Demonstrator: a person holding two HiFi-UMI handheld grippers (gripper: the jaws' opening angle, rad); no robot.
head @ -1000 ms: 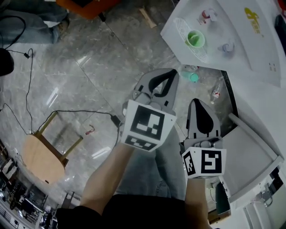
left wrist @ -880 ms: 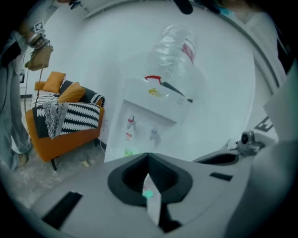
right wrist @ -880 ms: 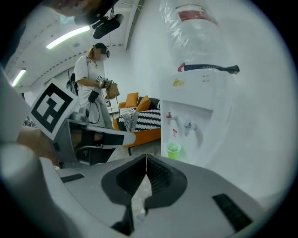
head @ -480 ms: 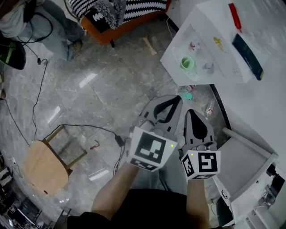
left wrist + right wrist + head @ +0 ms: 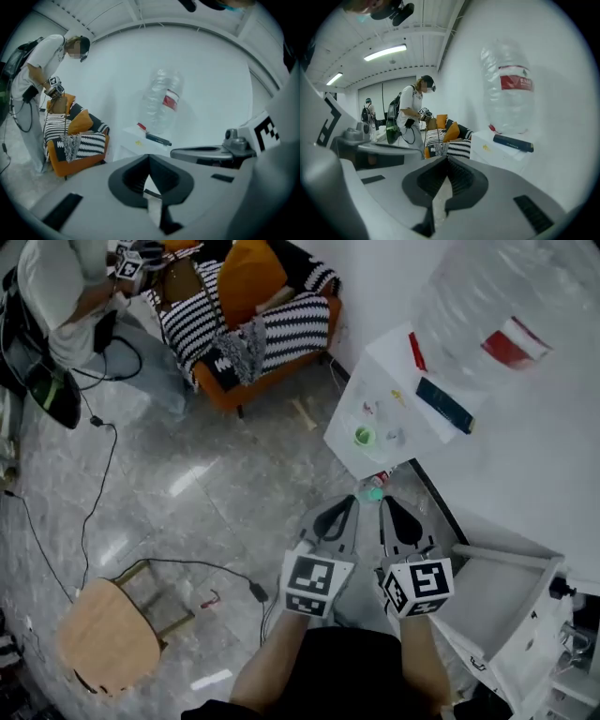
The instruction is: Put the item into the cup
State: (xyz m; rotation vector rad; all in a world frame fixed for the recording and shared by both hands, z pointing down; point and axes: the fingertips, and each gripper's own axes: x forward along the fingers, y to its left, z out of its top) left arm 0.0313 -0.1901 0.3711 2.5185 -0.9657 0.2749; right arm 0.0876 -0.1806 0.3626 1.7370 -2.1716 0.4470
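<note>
Presently: left gripper and right gripper, both clenched and empty, parked together over grey marble floor, likely pre-approach. Small green plastic cup on white dispenser tray; small pale item just beside it.

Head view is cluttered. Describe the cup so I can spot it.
Find the big clear water bottle with the red label, upper right in the head view; a white ledge juts out below it. The cup stands near that ledge's outer edge: small, round, the only green thing there, unlike the dark blue bar and red stick nearer the bottle.
</note>
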